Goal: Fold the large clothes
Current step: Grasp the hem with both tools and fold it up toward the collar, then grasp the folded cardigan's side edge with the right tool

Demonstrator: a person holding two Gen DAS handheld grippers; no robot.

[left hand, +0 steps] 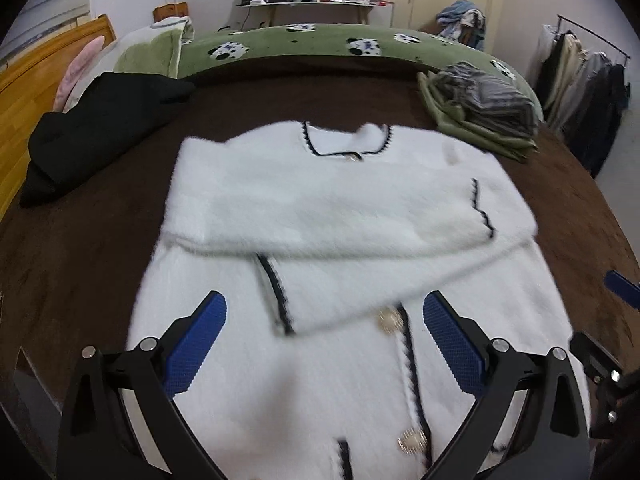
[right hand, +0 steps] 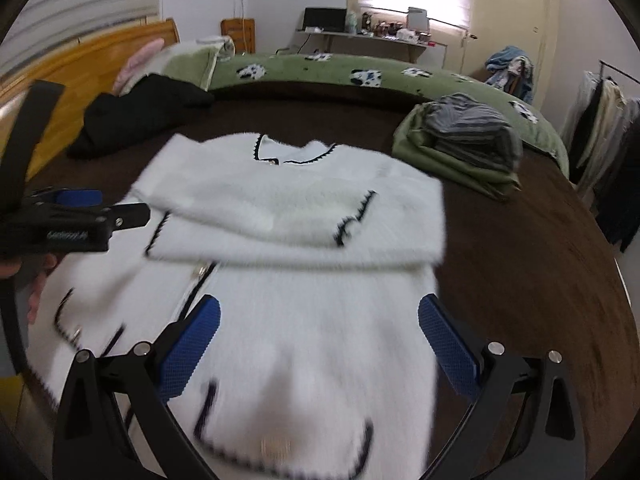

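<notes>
A fluffy white cardigan with black trim and gold buttons lies flat on the brown bedspread, both sleeves folded across its chest. It also shows in the right wrist view. My left gripper is open and empty, hovering over the cardigan's lower front near the button placket. My right gripper is open and empty over the cardigan's lower right half. The left gripper also shows from the side at the left edge of the right wrist view.
A black garment lies at the left of the bed. A folded pile of green and striped clothes sits at the far right. A green cow-print blanket, pillows, a desk and a clothes rack lie beyond.
</notes>
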